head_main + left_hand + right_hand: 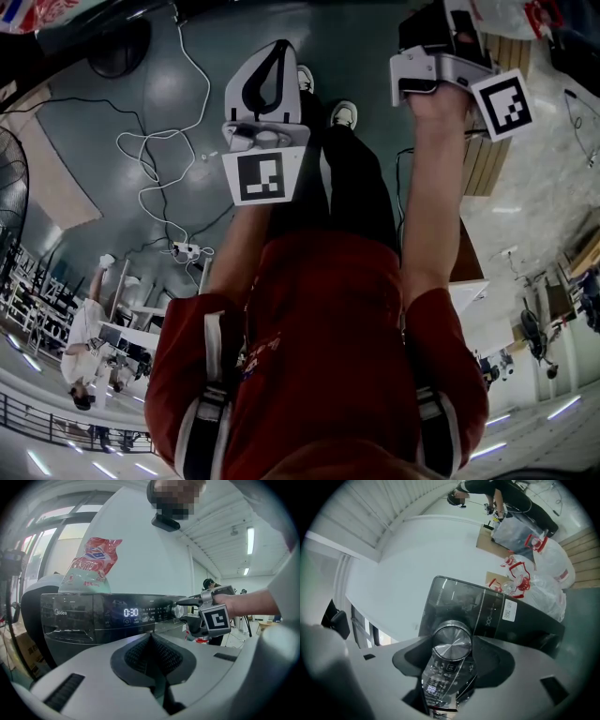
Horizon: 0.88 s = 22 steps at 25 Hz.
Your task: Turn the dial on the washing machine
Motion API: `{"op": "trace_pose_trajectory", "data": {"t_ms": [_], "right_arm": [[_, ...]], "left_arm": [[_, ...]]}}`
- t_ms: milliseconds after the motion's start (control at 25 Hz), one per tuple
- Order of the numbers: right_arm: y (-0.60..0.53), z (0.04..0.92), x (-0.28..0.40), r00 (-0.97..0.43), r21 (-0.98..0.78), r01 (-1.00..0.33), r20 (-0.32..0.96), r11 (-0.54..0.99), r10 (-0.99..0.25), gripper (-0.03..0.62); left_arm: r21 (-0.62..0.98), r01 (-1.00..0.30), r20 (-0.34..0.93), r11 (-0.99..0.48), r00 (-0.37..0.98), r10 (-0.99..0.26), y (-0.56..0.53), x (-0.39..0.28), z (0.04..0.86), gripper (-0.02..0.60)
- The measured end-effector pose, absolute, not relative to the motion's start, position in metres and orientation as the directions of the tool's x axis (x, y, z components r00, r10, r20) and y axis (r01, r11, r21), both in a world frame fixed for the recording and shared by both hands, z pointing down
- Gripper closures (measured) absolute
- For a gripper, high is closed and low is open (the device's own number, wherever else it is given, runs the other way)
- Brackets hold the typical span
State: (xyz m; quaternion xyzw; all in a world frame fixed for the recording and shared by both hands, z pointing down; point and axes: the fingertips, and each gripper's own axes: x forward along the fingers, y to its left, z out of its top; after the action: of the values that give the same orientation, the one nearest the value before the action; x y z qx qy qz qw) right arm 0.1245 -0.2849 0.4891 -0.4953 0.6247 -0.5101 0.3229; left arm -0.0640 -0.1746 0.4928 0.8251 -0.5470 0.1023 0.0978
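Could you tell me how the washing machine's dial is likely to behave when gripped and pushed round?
The dial looks like polished metal with a smooth rim, so it is probably slippery. It appears rigid and mounted on the control panel, so it should likely turn in place rather than lift off.

All three of my views are fisheye: straight lines bow and the corners fall off to black. The head view is dim and blue-green; strip lights (563, 407) show as thin bright streaks at its lower rim. In the left gripper view, tube lights (250, 540) and windows (65, 545) supply the light. The washing machine panel (70, 616) stays dark and its display (131, 612) glows sharp. In the right gripper view the wall (393, 559) reads bright and even. The dial (452, 642) shows radial glare on brushed metal, mirrored in the gloss below it.
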Motion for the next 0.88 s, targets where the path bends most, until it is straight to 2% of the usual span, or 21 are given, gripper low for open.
{"op": "trace_pose_trajectory", "data": {"t_ms": [200,400,600,880], "right_arm": [[-0.282,0.483,0.132,-0.301,-0.996,-0.088,0.037,-0.011,-0.953,0.321],[-0.282,0.487,0.132,-0.287,-1.000,0.020,0.010,-0.017,-0.958,0.321],[-0.282,0.493,0.126,-0.263,-0.980,0.198,-0.034,-0.019,-0.964,0.319],[-0.283,0.494,0.125,-0.268,-0.978,0.206,-0.038,-0.019,-0.963,0.318]], "left_arm": [[0.048,-0.920,0.272,-0.388,0.386,-0.881,-0.171,-0.056,0.482,0.572],[0.049,-0.919,0.271,-0.391,0.389,-0.880,-0.170,-0.056,0.483,0.572],[0.048,-0.919,0.276,-0.393,0.390,-0.878,-0.169,-0.061,0.487,0.572],[0.047,-0.919,0.278,-0.392,0.389,-0.879,-0.169,-0.063,0.488,0.572]]}}
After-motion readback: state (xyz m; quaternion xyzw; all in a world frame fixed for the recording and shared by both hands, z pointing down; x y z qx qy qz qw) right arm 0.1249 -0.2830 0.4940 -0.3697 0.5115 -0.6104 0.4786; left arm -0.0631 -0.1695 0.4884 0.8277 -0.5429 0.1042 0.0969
